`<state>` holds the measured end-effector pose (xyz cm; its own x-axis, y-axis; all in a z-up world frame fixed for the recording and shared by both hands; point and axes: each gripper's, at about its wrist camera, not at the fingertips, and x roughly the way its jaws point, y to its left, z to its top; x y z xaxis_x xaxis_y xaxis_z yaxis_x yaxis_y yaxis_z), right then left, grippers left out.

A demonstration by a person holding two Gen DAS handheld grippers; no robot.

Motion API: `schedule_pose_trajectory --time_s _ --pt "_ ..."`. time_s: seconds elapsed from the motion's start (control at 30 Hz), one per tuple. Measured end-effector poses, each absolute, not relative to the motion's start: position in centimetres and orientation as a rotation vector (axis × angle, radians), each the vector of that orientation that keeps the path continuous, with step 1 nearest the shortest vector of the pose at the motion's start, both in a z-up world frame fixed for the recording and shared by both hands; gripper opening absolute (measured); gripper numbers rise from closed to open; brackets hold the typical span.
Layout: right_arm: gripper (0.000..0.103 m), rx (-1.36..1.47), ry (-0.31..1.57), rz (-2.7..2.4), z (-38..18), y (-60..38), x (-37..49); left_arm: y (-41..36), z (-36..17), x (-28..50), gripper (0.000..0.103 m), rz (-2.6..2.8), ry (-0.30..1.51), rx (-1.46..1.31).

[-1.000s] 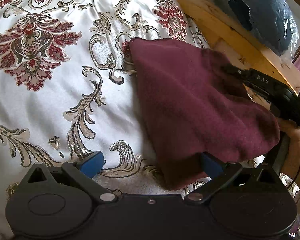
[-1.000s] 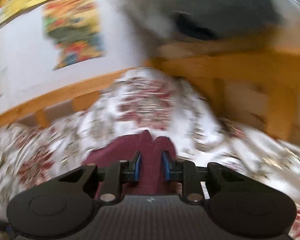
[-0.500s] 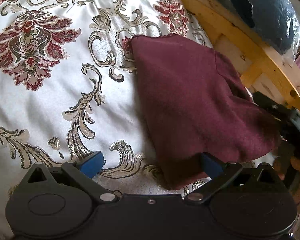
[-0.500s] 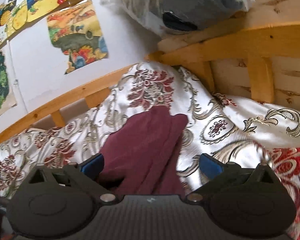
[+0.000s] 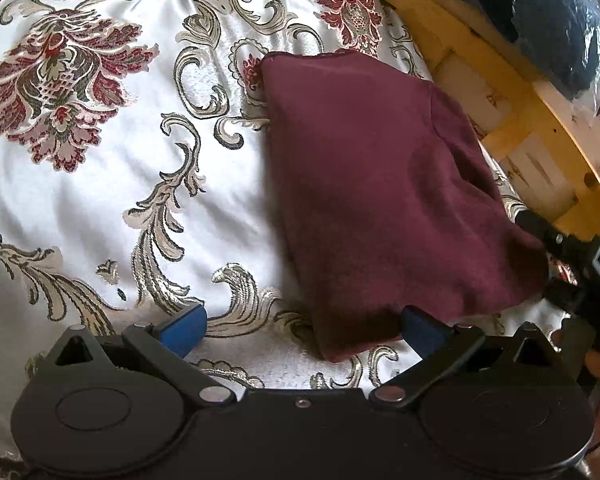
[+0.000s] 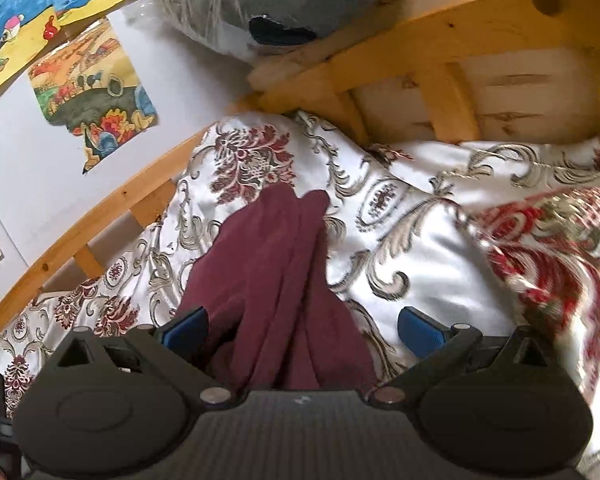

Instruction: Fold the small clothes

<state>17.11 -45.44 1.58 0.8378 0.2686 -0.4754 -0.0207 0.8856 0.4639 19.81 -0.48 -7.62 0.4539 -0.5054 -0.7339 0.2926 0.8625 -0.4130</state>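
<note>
Maroon garment [image 6: 268,280] lies between the right hand-held gripper's [image 6: 300,330] just-opened jaws.

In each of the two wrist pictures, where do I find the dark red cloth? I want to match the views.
Left wrist view: the dark red cloth lies folded right of centre on the patterned bedspread, its near edge by the right fingertip.
Right wrist view: the dark red cloth runs from lower centre upward, between the wide-open jaws, nearer the left one.
Shared landmark: the wooden bed frame with the plastic-wrapped blue bundle.
</note>
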Motion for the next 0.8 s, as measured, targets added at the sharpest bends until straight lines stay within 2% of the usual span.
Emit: schedule_pose_trajectory --time_s 0.43,0.6,0.8 --pt "0.103 0.384 0.531 0.172 1.5 -45.2 16.3 -0.2 -7.3 19.5 0.102 -0.539 0.94 -0.305" --pt "0.084 0.356 0.514 0.201 2.6 -45.3 18.7 -0.6 -7.3 20.1 0.102 -0.577 0.881 -0.337" --pt "0.081 0.331 0.551 0.267 3.3 -45.6 25.0 -2.2 -8.0 21.9 0.102 -0.595 0.874 -0.359"
